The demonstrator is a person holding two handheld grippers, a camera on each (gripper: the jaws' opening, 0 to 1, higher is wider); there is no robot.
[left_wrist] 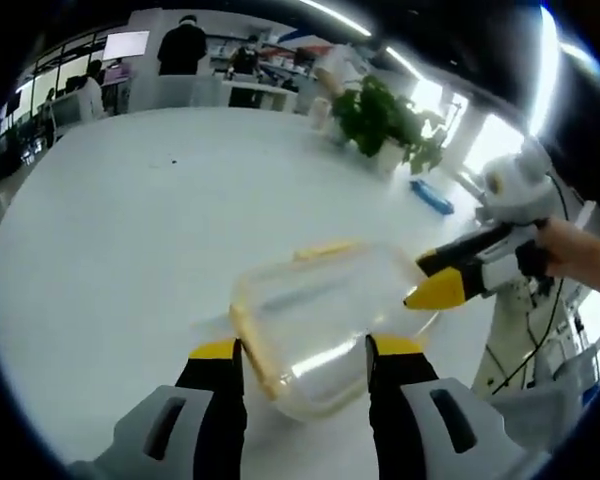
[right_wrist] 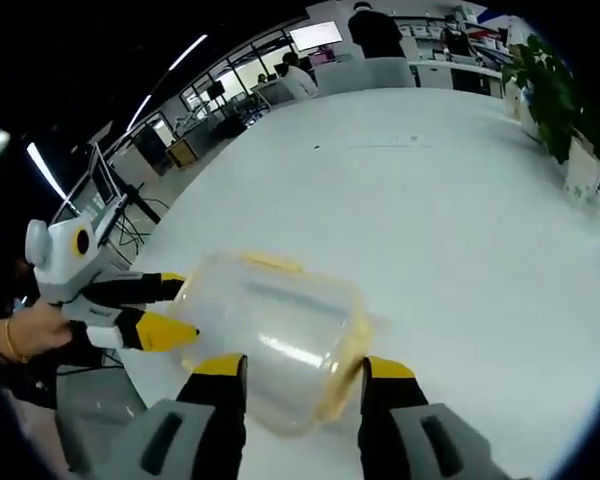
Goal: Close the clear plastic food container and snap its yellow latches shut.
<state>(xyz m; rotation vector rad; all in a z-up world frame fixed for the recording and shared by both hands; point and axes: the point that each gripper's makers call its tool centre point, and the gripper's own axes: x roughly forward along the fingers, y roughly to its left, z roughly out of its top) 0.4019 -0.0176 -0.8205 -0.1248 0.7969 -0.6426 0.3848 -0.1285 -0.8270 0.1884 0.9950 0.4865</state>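
Jaws on our left gripper (left_wrist: 302, 352) are spread wide around the near end of the clear container (left_wrist: 325, 325), not squeezing it. Our right gripper (right_wrist: 302, 372) is just as wide open on the opposite end. Container sits near the white table's (left_wrist: 130, 230) edge, yellow latch (left_wrist: 325, 248) on its far side

A clear plastic food container with rounded corners (left_wrist: 325, 325) lies on the white table (left_wrist: 130, 240). It is rectangular and see-through, and it looks blurred in both views. Its lid is on top of it. Pale yellow latches sit along its edges: one on the far long side (left_wrist: 325, 248), one on the near short side (left_wrist: 252, 350). In the right gripper view the container (right_wrist: 275, 335) is tilted, with a yellow latch on its top edge (right_wrist: 270, 262).
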